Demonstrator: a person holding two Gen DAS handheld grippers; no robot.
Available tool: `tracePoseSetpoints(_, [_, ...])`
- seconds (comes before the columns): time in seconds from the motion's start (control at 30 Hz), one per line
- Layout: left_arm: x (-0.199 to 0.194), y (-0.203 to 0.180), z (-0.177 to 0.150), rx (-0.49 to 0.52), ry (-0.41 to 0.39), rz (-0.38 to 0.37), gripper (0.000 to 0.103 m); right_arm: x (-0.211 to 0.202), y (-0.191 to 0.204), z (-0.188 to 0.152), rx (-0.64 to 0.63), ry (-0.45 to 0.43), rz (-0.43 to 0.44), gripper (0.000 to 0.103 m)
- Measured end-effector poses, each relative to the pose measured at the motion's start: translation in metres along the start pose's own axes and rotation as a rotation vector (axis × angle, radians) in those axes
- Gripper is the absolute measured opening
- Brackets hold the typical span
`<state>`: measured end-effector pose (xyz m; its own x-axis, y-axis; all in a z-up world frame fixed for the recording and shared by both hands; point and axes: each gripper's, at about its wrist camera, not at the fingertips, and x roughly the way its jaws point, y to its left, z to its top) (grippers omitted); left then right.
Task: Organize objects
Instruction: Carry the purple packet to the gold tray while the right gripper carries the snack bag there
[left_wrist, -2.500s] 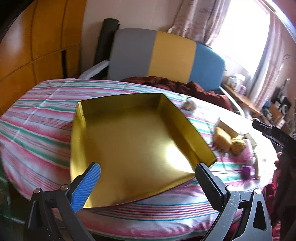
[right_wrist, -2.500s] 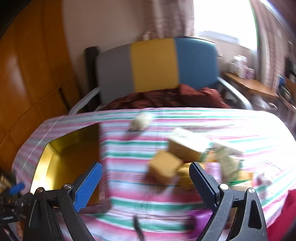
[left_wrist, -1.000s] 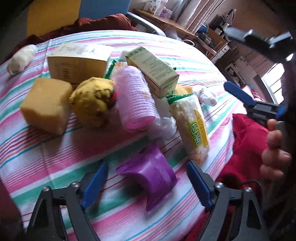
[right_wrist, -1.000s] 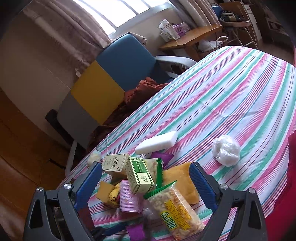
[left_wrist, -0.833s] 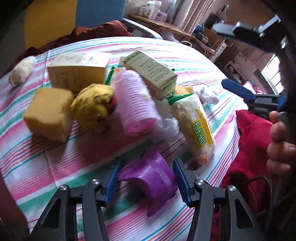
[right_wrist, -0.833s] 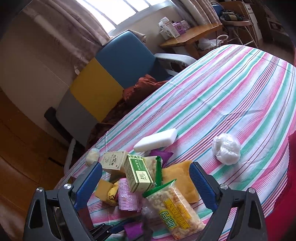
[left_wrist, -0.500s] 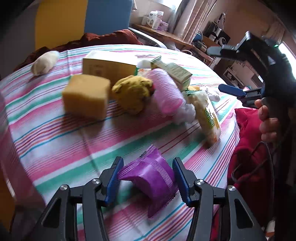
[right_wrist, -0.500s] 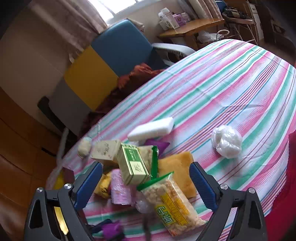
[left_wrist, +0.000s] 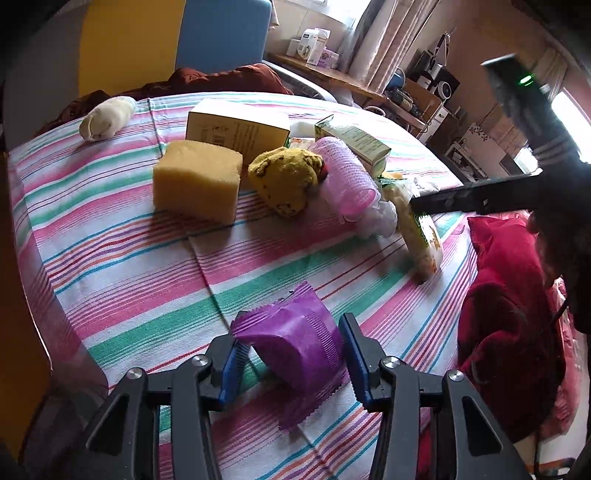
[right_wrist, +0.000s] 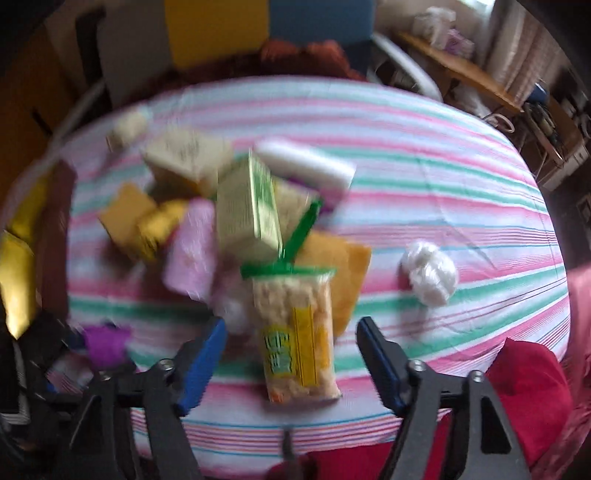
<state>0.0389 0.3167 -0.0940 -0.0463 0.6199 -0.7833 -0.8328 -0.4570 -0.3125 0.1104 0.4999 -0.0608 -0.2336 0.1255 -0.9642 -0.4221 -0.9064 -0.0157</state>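
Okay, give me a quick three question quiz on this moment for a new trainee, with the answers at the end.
1. True or false: the left gripper is shut on the purple packet.
2. Multiple choice: what lies between the right gripper's open fingers? A) sponge B) snack bag C) pink roller
3. Fill in: the yellow sponge sits directly in front of a ____.

Key: 1 true. 2 B, the snack bag; the pink roller lies farther back. 3 box.
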Motion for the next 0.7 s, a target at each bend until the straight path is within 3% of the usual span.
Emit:
tracePoseSetpoints(0.1, [-0.001,0.002,-0.001,-0.002,-0.004,-0.002,0.046,0.016,-0.001,-0.001,0.004,0.053,-0.028,0.046])
tracePoseSetpoints(0.23, [-0.003,0.004,-0.001,-0.008,-0.009,-0.007,0.046,0.013,-0.009,-0.007,0.024,0.032,-0.035,0.041])
tracePoseSetpoints(0.4, [-0.011,0.003,-0.003,-0.007,-0.028,0.002,0.043,-0.023,-0.023,-0.019,0.071,-0.069,-0.031,0.041])
tracePoseSetpoints(0.53, [-0.04,0.004,-0.004,-0.021,-0.102,-0.005,0.042,-0.055,-0.012,-0.02,0.074,-0.179,0.057,0.041])
tracePoseSetpoints(0.7, [-0.101,0.023,-0.003,-0.07,-0.246,0.019,0.043,-0.083,0.047,0.005,-0.005,-0.28,0.219,0.041])
